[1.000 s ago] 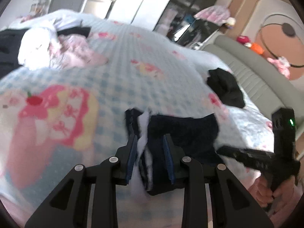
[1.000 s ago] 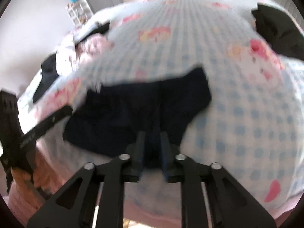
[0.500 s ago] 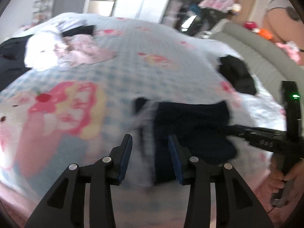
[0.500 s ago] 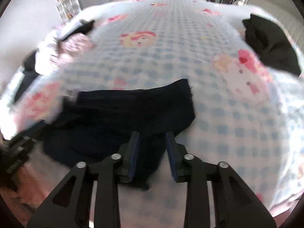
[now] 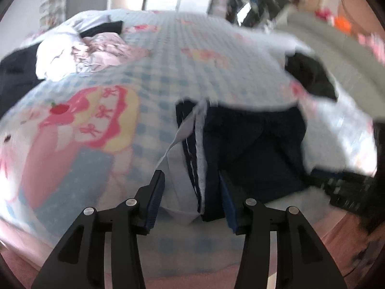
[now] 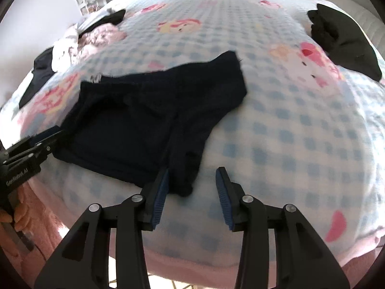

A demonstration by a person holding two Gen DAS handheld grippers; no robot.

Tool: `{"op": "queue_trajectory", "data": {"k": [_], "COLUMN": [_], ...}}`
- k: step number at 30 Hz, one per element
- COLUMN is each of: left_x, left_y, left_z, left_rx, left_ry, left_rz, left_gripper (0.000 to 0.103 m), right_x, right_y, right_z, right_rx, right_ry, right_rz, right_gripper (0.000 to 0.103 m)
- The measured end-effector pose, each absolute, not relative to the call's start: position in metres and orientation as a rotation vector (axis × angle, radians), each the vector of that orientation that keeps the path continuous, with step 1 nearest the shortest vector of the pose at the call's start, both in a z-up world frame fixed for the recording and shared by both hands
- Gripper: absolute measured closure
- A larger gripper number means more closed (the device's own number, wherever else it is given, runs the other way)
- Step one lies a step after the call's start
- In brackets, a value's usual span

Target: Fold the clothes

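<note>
Both tongs, left [image 5: 191, 192] and right [image 6: 191, 184], stand apart, gripping nothing. The shorts [image 6: 154, 120] lie flat on the bed [image 6: 288, 120], hem at 12 o'clock. We should regrip opposite edges evenly before folding.

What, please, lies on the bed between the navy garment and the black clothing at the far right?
In the right wrist view, only bare checked bedspread separates the navy garment from the black clothing.

Dark navy shorts [image 6: 154, 120] with a white lining, a blue-and-white checked blanket [image 6: 276, 125] with pink cartoon prints, a black garment [image 6: 341, 36], black grippers with blue pads [image 6: 160, 192].
</note>
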State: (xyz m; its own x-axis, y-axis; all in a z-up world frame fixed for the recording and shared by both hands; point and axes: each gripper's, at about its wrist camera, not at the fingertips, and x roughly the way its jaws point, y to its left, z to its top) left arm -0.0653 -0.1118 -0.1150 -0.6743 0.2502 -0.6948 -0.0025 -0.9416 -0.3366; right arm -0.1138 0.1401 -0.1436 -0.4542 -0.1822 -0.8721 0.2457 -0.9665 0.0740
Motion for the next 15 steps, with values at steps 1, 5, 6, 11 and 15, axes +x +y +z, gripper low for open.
{"op": "queue_trajectory", "data": {"k": [1,5,6,11,15], "left_x": [-0.064,-0.064,-0.065,-0.072,-0.076], "left_y": [-0.113,-0.077,-0.071,-0.082,-0.103], "left_z": [-0.112,-0.114,-0.118,-0.127,-0.124], "left_rx": [-1.159,-1.175,-1.2,-1.33,-1.308], "left_ry": [-0.546,-0.346,-0.293,-0.214,-0.403], "left_rz": [2.685,2.671,2.676,2.739,2.709], "left_gripper": [0.057,0.057,0.057,0.055,0.054], "right_x": [-0.112,-0.104,-0.103,-0.105,-0.105], "right_y": [0.139,0.124,0.119,0.112,0.117], "right_z": [-0.139,-0.134,-0.137,-0.146,-0.136], "right_rx": [1.462,1.425,1.436,1.523,1.541], "right_ry": [0.092,0.117,0.134,0.22,0.228], "right_rz": [-2.498,-2.493,-2.484,-2.498,-2.523], "right_gripper": [0.063,0.063,0.063,0.063,0.063]}}
